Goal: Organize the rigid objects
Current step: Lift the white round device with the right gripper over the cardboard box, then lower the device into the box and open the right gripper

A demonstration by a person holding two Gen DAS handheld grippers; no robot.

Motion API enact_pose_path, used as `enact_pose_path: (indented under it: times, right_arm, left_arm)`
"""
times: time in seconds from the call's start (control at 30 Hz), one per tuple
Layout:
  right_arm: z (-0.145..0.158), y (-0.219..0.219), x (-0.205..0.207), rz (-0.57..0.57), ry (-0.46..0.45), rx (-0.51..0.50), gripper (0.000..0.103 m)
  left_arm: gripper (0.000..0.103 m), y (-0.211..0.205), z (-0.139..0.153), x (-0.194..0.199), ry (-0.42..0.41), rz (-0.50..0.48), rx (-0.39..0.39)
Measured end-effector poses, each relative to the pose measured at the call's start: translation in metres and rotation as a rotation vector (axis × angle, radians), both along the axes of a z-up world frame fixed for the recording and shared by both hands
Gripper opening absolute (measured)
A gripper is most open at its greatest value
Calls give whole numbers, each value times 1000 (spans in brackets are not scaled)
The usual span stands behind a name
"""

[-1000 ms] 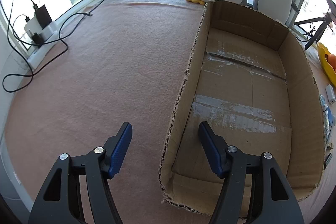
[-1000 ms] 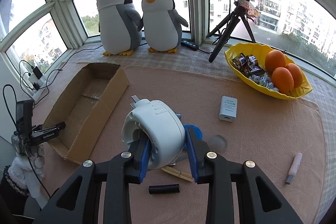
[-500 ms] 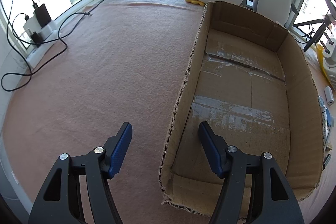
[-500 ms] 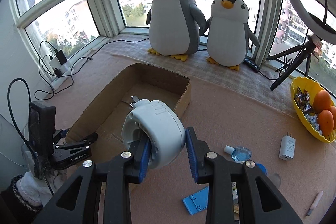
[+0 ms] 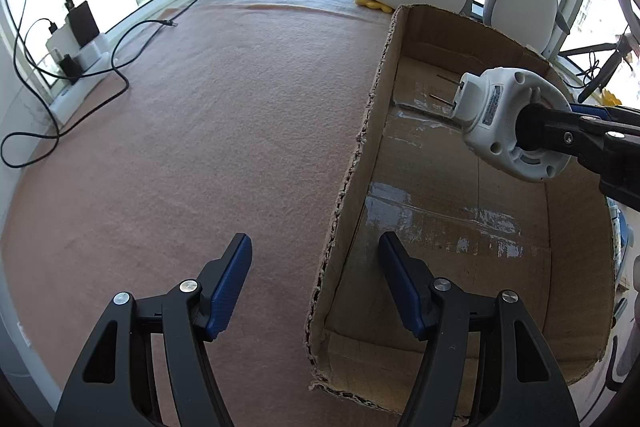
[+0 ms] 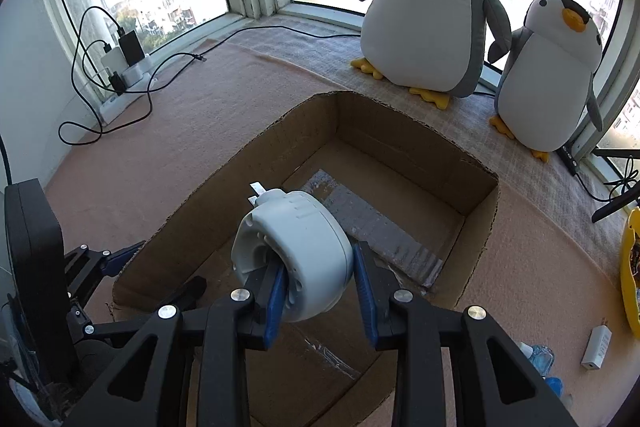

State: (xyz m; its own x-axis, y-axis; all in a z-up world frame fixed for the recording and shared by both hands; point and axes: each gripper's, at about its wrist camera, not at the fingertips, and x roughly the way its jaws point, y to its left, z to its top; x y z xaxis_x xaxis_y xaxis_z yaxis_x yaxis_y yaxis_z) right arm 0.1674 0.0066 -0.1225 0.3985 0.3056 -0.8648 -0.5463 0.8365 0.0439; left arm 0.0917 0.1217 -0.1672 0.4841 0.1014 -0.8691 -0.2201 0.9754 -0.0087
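Right gripper [image 6: 316, 291], fingers clamped on the rim of a white round plug-in device [image 6: 294, 255] with metal prongs, holds it above the open cardboard box [image 6: 476, 227] on the pink-covered desk [image 5: 180, 131]. Left gripper [image 5: 316, 275], fingers apart and holding nothing, straddles the box's left wall. Two plush penguins [image 6: 436, 7] stand beyond.

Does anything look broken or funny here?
Yes. The box has a ragged, torn rim along its left wall, and patchy old tape is peeling on its floor. One cable trails loose across the mat, plugged into nothing. The white plug is not broken; it is just hanging over the box.
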Motion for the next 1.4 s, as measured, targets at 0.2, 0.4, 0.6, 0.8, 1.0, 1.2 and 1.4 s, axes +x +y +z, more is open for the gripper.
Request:
enact_pose_path:
  times: [0.2, 0.4, 0.6, 0.8, 1.0, 1.2, 1.4]
  right_arm:
    - [-16, 13, 11, 3, 36, -45, 29]
    - [-22, 22, 16, 15, 45, -78, 29]
    - [-18, 17, 10, 27, 55, -80, 65]
    - [-1, -1, -6, 13, 47, -32, 65]
    - [21, -26, -29, -25, 11, 36, 65]
    - [41, -61, -54, -65, -45, 57, 65]
    - [55, -110, -70, -159, -74, 102, 65]
  left_arm:
    - [66, 0, 0, 0, -1, 1, -3]
    - [66, 1, -1, 0, -1, 4, -5]
    - [66, 2, -1, -1, -2, 5, -7]
    - [66, 3, -1, -1, -1, 6, -9]
    - [66, 2, -1, -1, -2, 2, -6]
    - [66, 1, -1, 0, -2, -4, 1]
    - [66, -1, 0, 0, -1, -9, 13]
